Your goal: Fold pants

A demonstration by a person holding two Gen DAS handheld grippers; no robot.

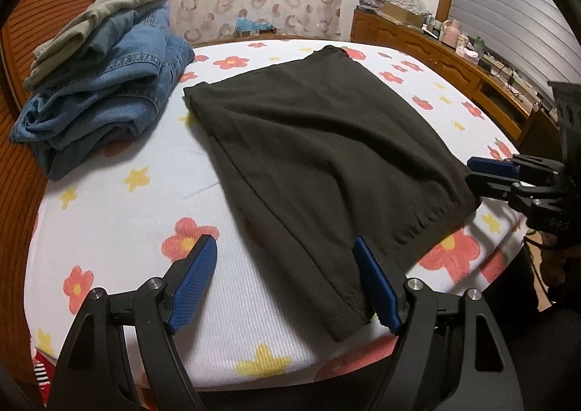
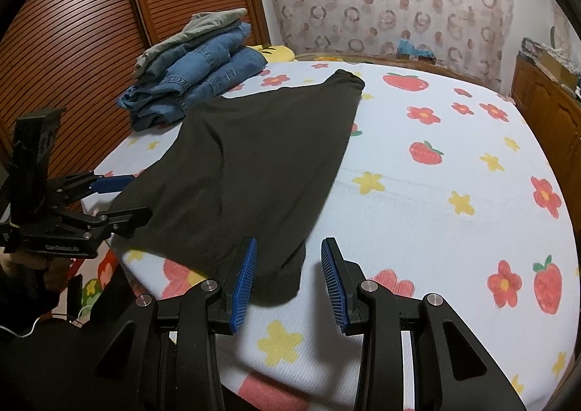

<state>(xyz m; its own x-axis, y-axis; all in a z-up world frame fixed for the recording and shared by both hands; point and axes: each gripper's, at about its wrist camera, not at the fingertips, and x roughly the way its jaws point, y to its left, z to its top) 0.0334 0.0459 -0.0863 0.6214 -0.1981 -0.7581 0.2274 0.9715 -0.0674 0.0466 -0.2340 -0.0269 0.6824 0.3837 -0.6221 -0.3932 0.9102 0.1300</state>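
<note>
At the far left of the bed [image 1: 120, 229] sits a stack of folded jeans [image 1: 109, 98]. Just right of it the dark pants [image 1: 319, 157] lie flat on the flowered sheet. The left gripper [image 1: 285, 275] hangs at their near left corner, fingers spread wide. The right gripper [image 2: 288, 278] straddles the near right corner, fingers apart, gripping nothing.
</note>
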